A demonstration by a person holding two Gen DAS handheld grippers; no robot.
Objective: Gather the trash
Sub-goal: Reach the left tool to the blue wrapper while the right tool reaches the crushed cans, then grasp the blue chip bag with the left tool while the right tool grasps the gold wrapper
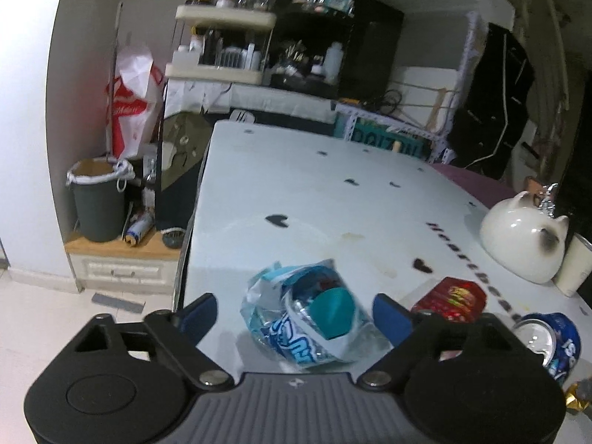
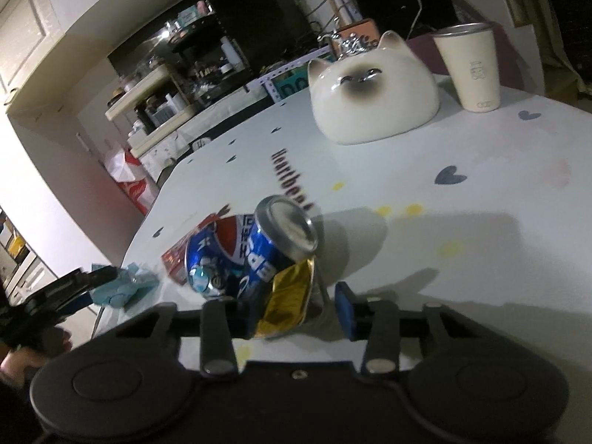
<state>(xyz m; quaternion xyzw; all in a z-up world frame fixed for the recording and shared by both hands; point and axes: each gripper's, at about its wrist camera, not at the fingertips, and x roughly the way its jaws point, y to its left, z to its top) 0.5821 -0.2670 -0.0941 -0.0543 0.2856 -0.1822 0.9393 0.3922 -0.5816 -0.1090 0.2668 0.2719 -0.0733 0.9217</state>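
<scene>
My left gripper point(image 1: 296, 312) is spread wide around the crumpled blue-and-white plastic wrapper with a teal cap point(image 1: 310, 318) on the white heart-print table point(image 1: 296, 185), gripping nothing. My right gripper point(image 2: 292, 310) is open around the gold foil scrap point(image 2: 286, 303), untouched I think. The dented blue Pepsi can point(image 2: 244, 255) leans there, long axis tilted, top facing up-right; closing carelessly could roll it off. The grey lined bin point(image 1: 97, 199) waits on the floor.
</scene>
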